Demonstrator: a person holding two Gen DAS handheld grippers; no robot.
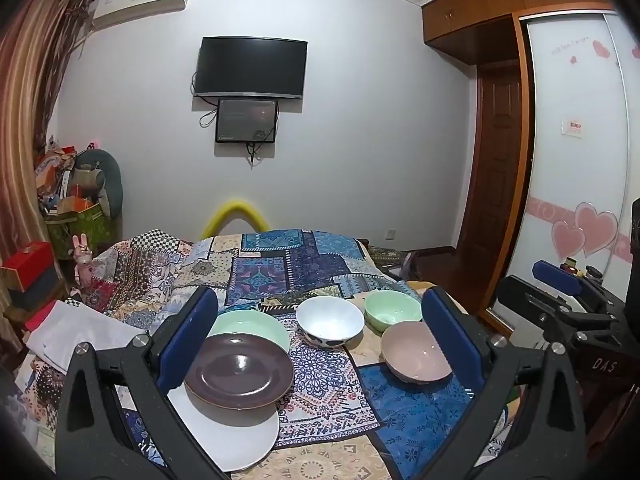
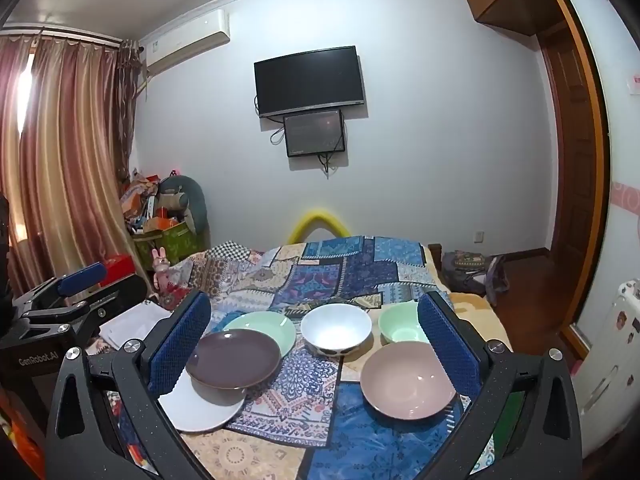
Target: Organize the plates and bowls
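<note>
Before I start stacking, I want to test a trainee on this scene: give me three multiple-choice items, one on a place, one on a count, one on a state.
1. What does the brown plate rest partly on?
A. the white plate
B. the pink bowl
C. the floor

2. How many bowls are on the patchwork cloth?
A. one
B. three
C. five

3. How does the left gripper stand?
A. shut on a plate
B. shut on nothing
C. open, holding nothing

Answers:
1. A, its rim overlaps the white plate.
2. B, the white bowl, green bowl and pink bowl.
3. C, its fingers stand wide apart around the dishes, touching none.
</note>
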